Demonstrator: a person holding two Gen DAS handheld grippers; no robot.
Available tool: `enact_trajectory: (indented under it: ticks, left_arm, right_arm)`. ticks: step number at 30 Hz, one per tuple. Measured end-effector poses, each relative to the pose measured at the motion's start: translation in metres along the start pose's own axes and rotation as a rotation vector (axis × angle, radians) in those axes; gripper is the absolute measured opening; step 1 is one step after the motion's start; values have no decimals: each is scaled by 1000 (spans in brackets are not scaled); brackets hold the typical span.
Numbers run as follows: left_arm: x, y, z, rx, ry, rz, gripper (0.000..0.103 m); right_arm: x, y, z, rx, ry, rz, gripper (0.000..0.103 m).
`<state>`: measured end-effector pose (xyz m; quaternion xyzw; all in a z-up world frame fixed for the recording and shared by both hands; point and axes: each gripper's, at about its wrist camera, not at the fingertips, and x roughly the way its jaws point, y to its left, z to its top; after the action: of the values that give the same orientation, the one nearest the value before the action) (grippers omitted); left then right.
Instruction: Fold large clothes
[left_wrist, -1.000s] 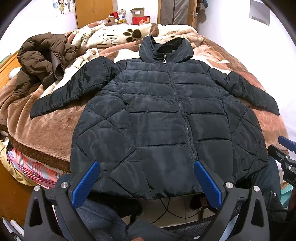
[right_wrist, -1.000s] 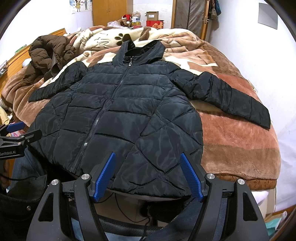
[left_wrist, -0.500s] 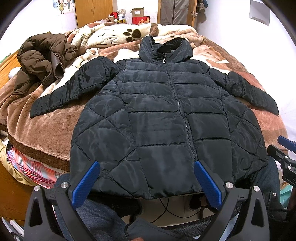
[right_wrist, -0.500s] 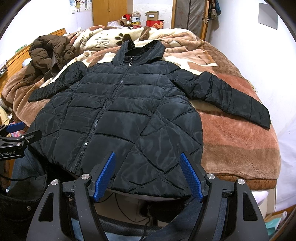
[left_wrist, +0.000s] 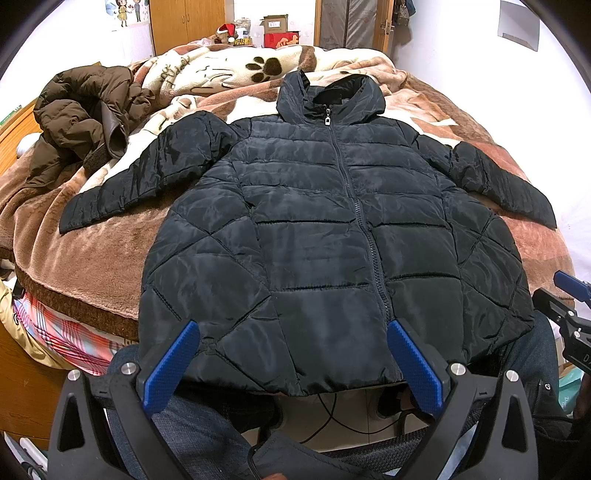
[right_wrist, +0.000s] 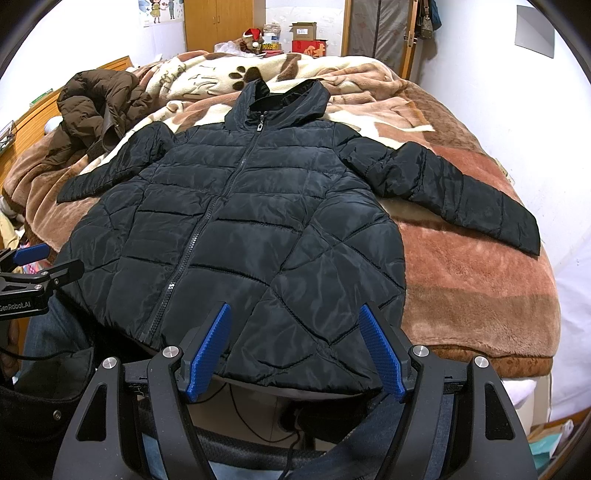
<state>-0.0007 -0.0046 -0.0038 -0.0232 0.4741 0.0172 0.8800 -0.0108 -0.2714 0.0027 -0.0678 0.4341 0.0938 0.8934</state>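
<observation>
A black quilted hooded jacket lies flat and zipped on the bed, front up, hood at the far end, both sleeves spread out to the sides. Its hem hangs over the near bed edge. My left gripper hovers open just before the hem's left half, nothing between its blue pads. My right gripper is open too, in front of the hem's right part, and holds nothing. Each gripper shows at the edge of the other's view.
A crumpled brown jacket lies at the bed's far left. A brown and cream paw-print blanket covers the bed. The person's jeans-clad legs and black cables are below the bed edge. A white wall runs along the right.
</observation>
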Motion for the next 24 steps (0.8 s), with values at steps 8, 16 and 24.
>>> enact_trajectory:
  ticks: [8,16,24]
  left_arm:
    - [0,0,0,0,1,-1,103]
    - [0,0,0,0,0,0,103]
    - [1,-5,-2,10,4,1,103]
  right_arm:
    - [0,0,0,0,0,0,72]
    - [0,0,0,0,1,0,72]
    - [1,0,0,0,2,0,72]
